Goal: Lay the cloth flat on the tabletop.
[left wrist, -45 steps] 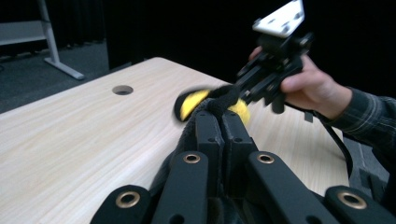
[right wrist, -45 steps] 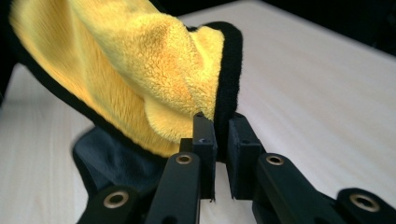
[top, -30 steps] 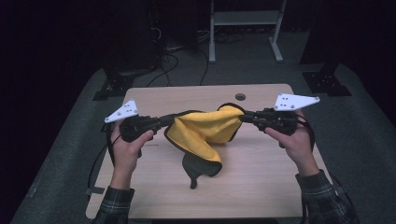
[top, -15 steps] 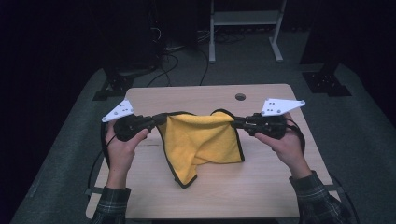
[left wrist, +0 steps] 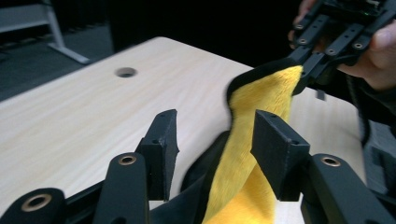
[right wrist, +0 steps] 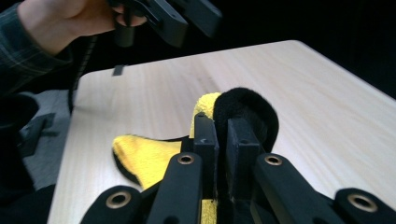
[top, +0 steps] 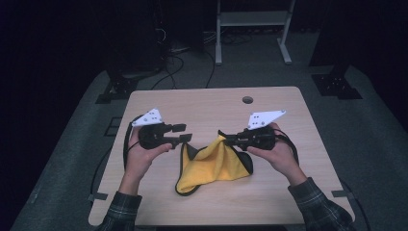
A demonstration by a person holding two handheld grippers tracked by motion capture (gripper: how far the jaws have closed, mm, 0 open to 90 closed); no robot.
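On a pale wooden table [top: 288, 192] in a dark room, left tongs [top: 185, 134] just opened, right tongs [top: 225, 140] pinch the yellow cloth [top: 216, 163].

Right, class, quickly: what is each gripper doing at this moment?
Left gripper: jaws have just been opening, now open; the yellow cloth hangs loose between them.
Right gripper: shut on a corner of the cloth.
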